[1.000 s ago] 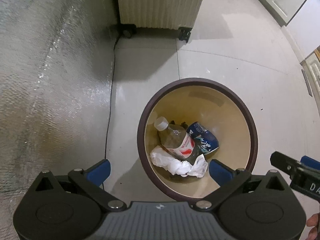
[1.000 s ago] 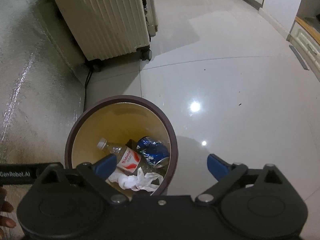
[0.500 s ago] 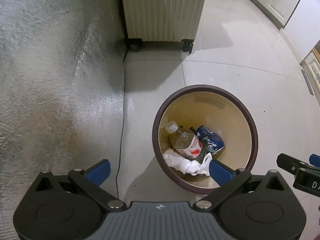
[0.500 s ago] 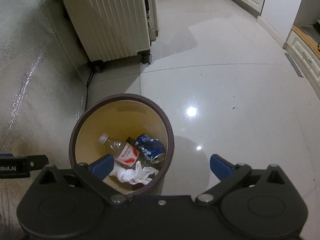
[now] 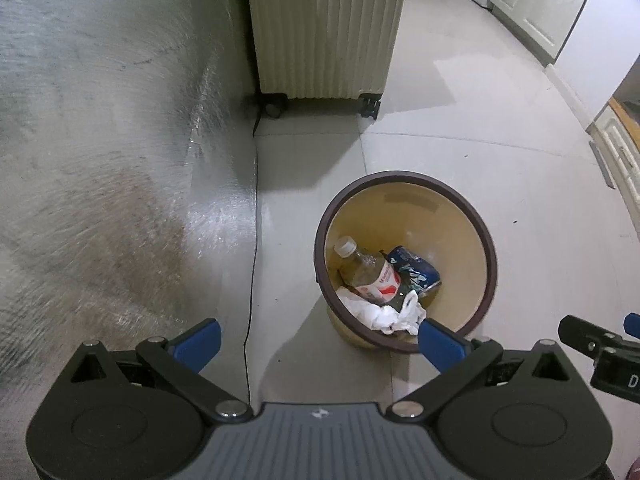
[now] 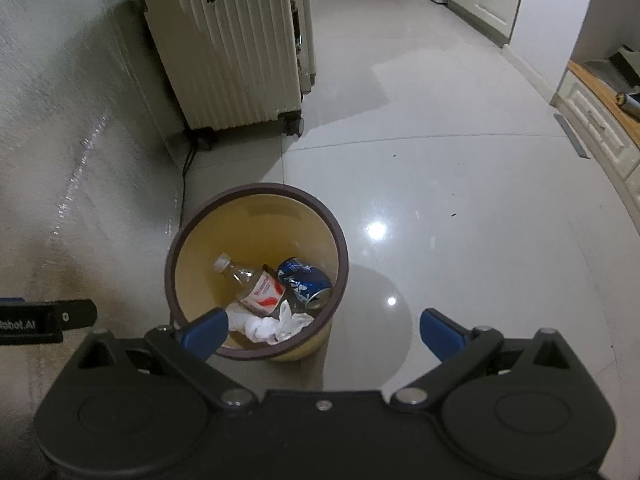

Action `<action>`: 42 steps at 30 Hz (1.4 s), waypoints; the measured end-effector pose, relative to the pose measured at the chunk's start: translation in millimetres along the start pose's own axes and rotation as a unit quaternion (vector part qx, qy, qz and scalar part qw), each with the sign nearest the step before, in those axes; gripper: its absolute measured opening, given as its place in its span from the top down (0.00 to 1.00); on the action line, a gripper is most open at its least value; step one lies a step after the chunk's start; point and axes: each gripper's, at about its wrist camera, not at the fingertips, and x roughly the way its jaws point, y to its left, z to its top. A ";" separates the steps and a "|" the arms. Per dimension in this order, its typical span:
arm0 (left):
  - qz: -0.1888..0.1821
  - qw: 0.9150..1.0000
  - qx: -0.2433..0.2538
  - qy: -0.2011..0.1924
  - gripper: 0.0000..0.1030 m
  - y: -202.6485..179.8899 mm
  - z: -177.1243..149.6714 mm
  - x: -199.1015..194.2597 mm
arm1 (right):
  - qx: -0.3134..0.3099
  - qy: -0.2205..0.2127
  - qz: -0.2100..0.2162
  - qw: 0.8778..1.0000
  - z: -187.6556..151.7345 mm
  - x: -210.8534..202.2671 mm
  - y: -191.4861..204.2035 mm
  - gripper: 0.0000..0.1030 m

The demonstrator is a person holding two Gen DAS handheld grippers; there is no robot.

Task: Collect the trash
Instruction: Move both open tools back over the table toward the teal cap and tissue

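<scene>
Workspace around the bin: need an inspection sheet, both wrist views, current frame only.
Surface: glossy pale tiled floor, light glare beside the bin; no loose trash seen on it.
Job's things: trash bin, dark rim, tan inside, upright. Inside: plastic bottle lying down, blue can beside it, crumpled white paper at the near wall.
Clutter: nothing seen.
Grippers: left gripper and right gripper both open and empty, blue fingers spread, above the bin.
Cables: black cable runs along the wall base.
Surroundings: cream ribbed suitcase on wheels behind the bin; textured wall; white cabinets.
</scene>
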 end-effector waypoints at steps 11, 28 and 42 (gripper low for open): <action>-0.024 0.998 0.005 -0.057 0.00 2.2 -22.2 -87.9 | 0.009 -0.074 -0.003 0.997 -12.0 -102.1 -2.6 0.00; -0.047 0.980 0.020 -0.191 0.00 -3.1 -34.8 -251.5 | 0.006 -0.191 0.002 0.982 -5.8 -249.5 10.1 0.00; -0.052 0.953 0.021 -0.297 0.00 16.2 -48.0 -364.3 | -0.007 -0.290 0.027 0.957 -2.7 -349.4 34.9 0.00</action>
